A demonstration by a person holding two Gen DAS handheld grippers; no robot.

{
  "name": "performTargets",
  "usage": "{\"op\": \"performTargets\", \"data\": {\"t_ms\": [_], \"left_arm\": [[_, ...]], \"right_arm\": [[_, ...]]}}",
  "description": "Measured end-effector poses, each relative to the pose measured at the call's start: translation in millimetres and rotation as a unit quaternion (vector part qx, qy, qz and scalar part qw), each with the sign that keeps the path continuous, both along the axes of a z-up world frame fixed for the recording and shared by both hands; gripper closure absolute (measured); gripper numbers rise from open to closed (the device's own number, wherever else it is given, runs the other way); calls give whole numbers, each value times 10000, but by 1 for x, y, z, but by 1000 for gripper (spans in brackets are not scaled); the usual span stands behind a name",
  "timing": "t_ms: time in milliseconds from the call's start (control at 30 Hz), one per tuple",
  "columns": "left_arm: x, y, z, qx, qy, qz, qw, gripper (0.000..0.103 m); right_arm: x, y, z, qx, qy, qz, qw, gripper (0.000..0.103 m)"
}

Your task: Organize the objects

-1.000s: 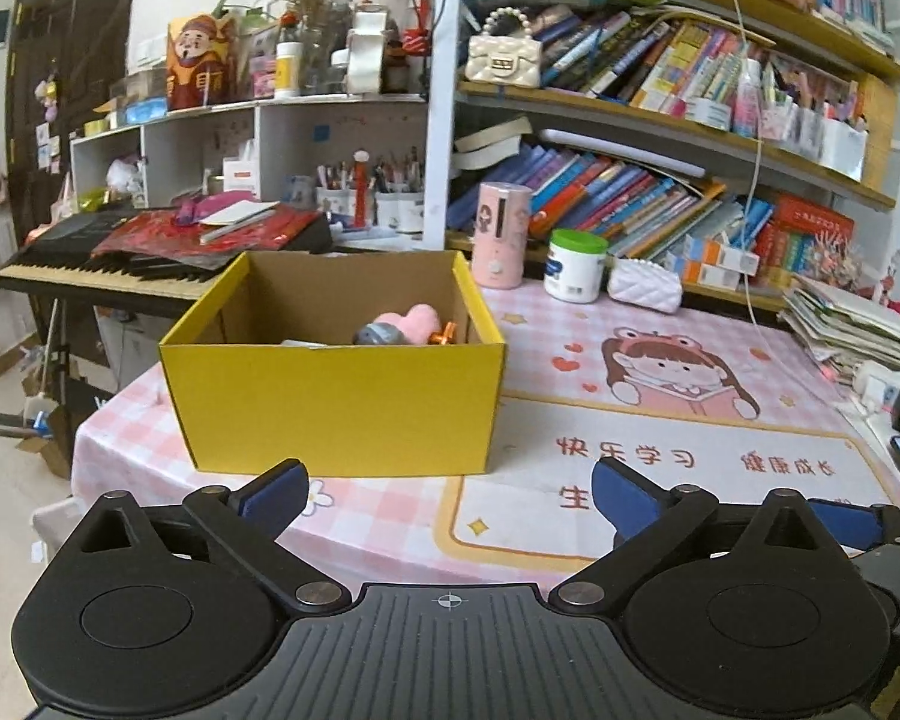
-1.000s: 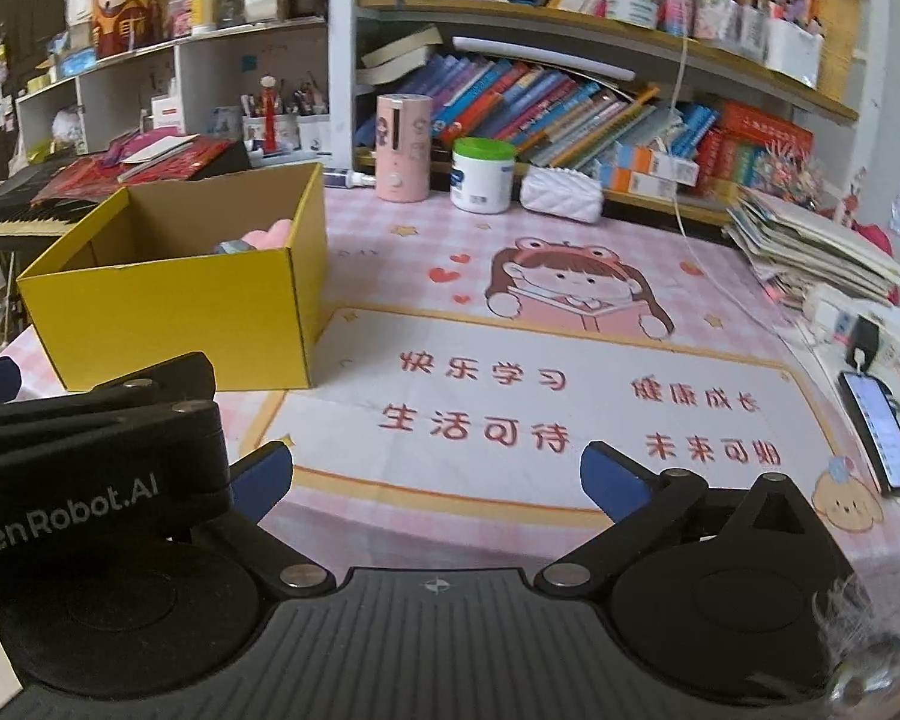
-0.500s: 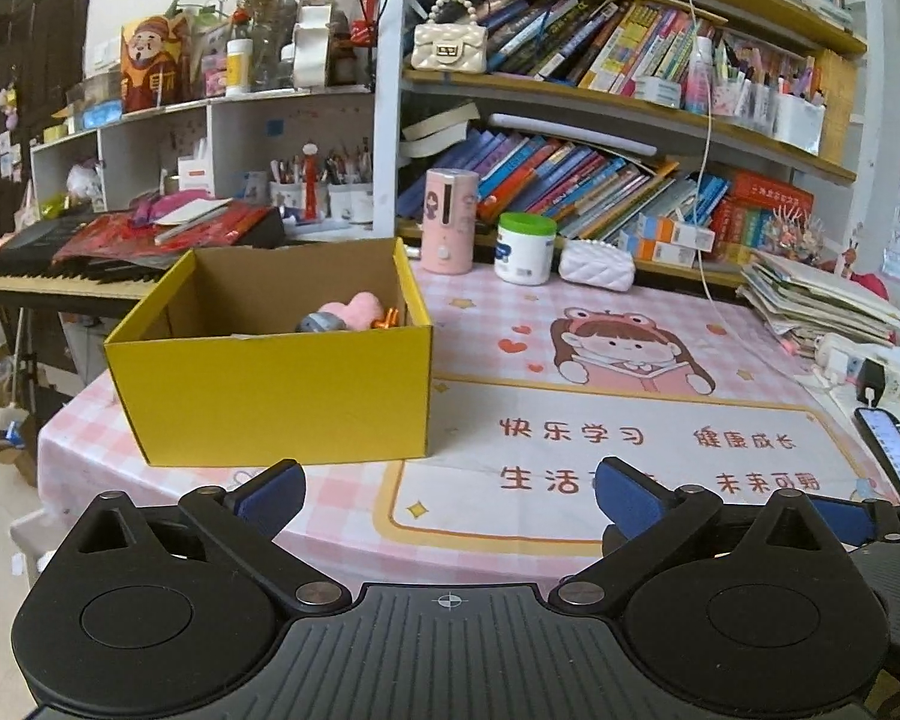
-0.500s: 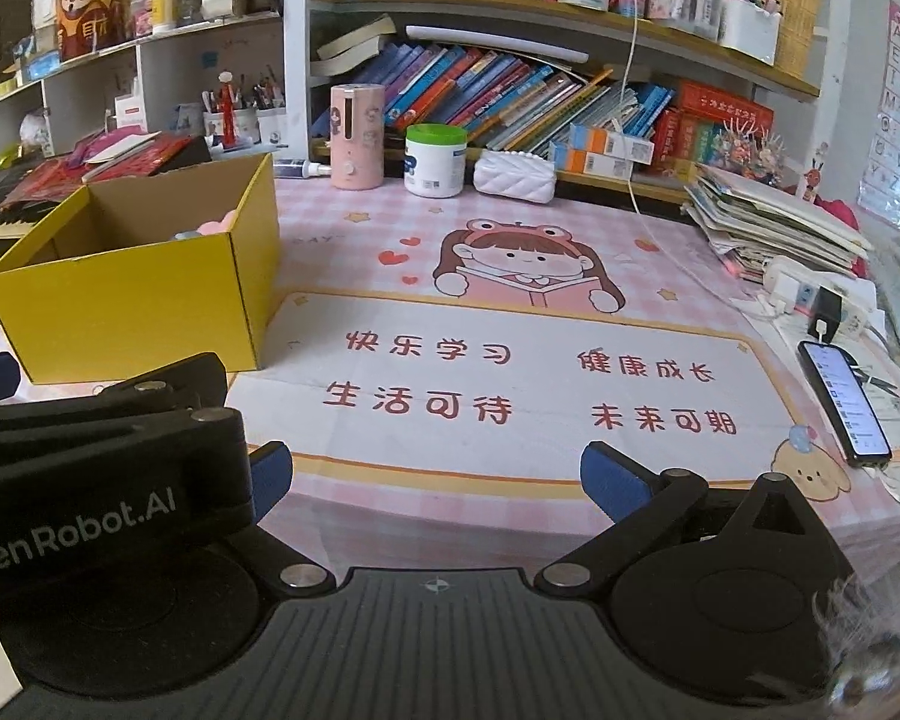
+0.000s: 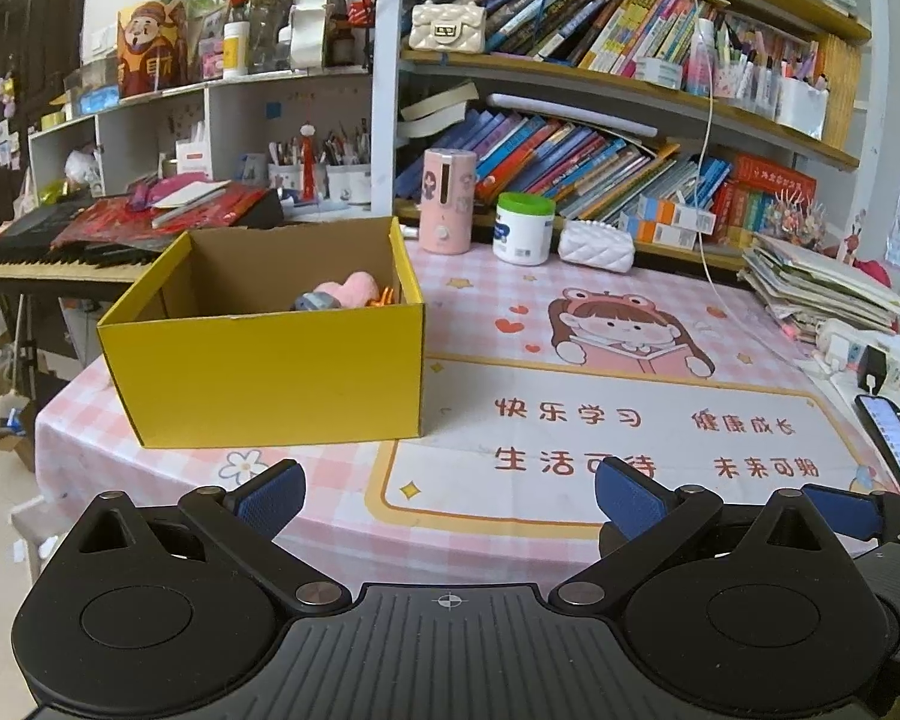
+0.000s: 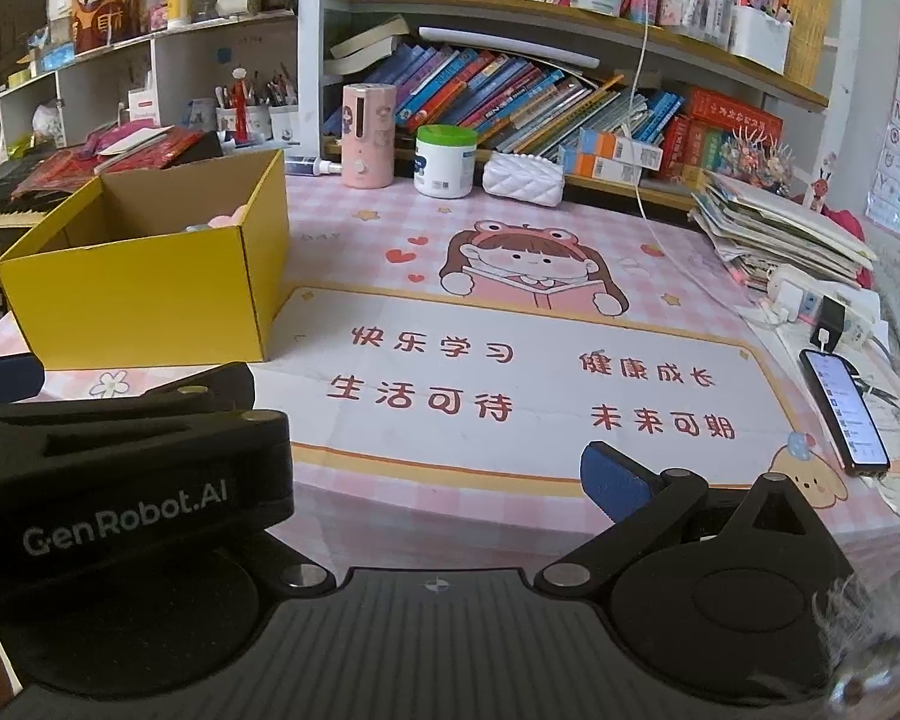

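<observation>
Both of my grippers hang low at the near edge of the pink checked tablecloth (image 5: pixel 306 462), which covers the whole table in front of me. On top of it lies the large cream cartoon desk mat (image 6: pixel 510 372) with a reading girl and red Chinese characters. At the left end of the table, its right edge on the mat's left border, stands the open-topped yellow cardboard box (image 5: pixel 270 372); inside it, against the far right corner, I can make out a pink plush toy (image 5: pixel 345 288), a grey item and something orange, all partly hidden by the wall. At the back of the table stand a pink cylindrical humidifier (image 5: pixel 447 201), a white jar with a green lid (image 5: pixel 523 228) and a white quilted pouch (image 5: pixel 597 246), in a row. A black smartphone (image 6: pixel 843 414) with its screen lit lies at the right edge.

My left gripper (image 5: pixel 447 495) has its blue-padded fingers spread wide with nothing between them. My right gripper (image 6: pixel 354 456) is likewise wide apart and empty, though the left gripper's black body covers its left finger.
</observation>
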State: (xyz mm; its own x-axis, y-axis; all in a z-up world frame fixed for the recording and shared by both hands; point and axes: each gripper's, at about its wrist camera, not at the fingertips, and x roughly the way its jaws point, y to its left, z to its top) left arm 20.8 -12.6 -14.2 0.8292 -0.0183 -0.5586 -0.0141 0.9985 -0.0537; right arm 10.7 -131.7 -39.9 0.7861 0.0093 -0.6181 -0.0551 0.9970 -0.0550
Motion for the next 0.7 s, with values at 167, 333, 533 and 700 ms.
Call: {"op": "performTargets", "data": {"t_ms": [167,333,533,700], "left_arm": [[-1,-4,1,20,-1,-8,10000,0],[-1,-7,1,48,7,-28,10000,0],[-1,-9,1,56,16,-29,10000,0],[-2,-10,0,62,25,-30,10000,0]], "right_arm": [[-1,-2,0,5,14,-14,10000,0],[-2,-7,-1,17,35,-50,10000,0],[-4,-9,-1,25,58,-64,10000,0],[-4,-9,-2,25,65,-65,10000,0]]}}
